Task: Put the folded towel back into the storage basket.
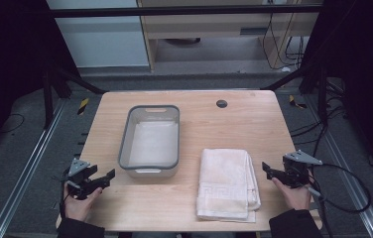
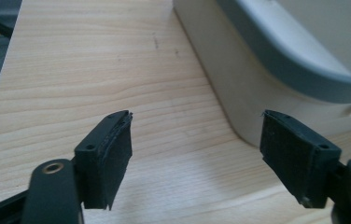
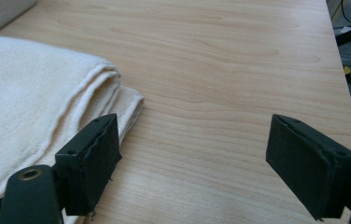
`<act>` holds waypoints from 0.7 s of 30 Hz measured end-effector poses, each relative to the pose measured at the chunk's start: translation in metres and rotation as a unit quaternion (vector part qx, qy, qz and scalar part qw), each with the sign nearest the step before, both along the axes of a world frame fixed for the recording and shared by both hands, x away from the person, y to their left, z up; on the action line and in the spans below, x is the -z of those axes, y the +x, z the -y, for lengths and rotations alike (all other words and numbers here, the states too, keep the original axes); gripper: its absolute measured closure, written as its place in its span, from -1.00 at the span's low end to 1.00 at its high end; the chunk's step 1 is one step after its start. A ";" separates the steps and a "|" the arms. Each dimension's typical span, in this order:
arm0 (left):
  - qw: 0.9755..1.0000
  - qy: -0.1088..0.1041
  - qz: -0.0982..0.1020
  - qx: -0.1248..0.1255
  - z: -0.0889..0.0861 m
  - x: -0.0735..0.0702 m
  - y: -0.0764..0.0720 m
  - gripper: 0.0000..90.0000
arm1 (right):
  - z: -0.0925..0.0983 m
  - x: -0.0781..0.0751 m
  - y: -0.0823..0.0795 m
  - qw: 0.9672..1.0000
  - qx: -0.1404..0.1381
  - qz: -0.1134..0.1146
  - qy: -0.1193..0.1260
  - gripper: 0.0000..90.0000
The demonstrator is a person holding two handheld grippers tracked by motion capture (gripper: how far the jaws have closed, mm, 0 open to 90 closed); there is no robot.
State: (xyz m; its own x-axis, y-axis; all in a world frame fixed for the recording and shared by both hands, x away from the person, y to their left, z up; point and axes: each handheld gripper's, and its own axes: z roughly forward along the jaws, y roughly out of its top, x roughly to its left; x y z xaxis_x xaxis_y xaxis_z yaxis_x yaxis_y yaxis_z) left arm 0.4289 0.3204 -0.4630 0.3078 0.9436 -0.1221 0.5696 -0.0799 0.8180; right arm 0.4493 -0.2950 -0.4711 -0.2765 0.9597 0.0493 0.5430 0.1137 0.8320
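A folded cream towel (image 1: 228, 183) lies on the wooden table (image 1: 234, 124) at the front right. A grey-rimmed white bin (image 1: 151, 141) stands left of it, with nothing inside. My left gripper (image 1: 109, 176) rests at the front left corner, open, its jaws pointing toward the bin's near corner (image 2: 239, 98). My right gripper (image 1: 265, 169) is open just right of the towel. In the right gripper view its left jaw hangs over the towel's folded edge (image 3: 94, 93). Both grippers (image 2: 197, 154) (image 3: 192, 163) hold nothing.
A small dark grommet hole (image 1: 221, 103) sits near the table's far edge. Black frame struts and cables surround the table on the floor. Bare wood (image 3: 220, 70) stretches beyond the right gripper.
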 end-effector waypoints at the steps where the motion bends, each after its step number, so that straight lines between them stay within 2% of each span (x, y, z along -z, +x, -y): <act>1: 1.000 -0.008 0.002 0.005 0.001 -0.003 -0.002 -0.40 | 0.000 -0.002 -0.002 1.000 0.000 0.002 0.000 -0.60; 2: 1.000 -0.008 0.002 0.005 0.001 -0.003 -0.002 -0.39 | 0.000 -0.002 -0.002 1.000 0.000 0.002 0.000 -0.60; 3: 1.000 -0.012 0.013 0.007 0.005 -0.006 -0.007 -0.37 | 0.000 -0.005 -0.004 1.000 -0.001 0.009 -0.002 -0.57; 6: 1.000 -0.012 0.018 0.010 0.009 -0.009 -0.009 -0.35 | 0.000 -0.008 -0.005 1.000 -0.003 0.014 -0.001 -0.57; 14: 0.999 -0.009 0.038 0.023 0.024 -0.018 -0.015 -0.28 | -0.004 -0.018 -0.009 0.999 -0.015 0.026 0.016 -0.50; 19: 0.999 -0.005 0.043 0.027 0.032 -0.022 -0.017 -0.25 | -0.007 -0.021 -0.008 0.999 -0.027 0.026 0.022 -0.48; 21: 0.998 -0.011 0.044 0.031 0.036 -0.023 -0.017 -0.24 | -0.010 -0.023 -0.007 0.999 -0.035 0.021 0.027 -0.48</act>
State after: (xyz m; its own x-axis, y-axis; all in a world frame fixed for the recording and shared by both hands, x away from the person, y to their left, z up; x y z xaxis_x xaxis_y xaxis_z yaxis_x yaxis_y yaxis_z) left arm 0.4115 0.2843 -0.4397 0.3760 0.9198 -0.1123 0.4899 -0.0945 0.8666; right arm 0.4421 -0.2855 -0.4478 -0.3459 0.9342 0.0878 0.4993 0.1041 0.8601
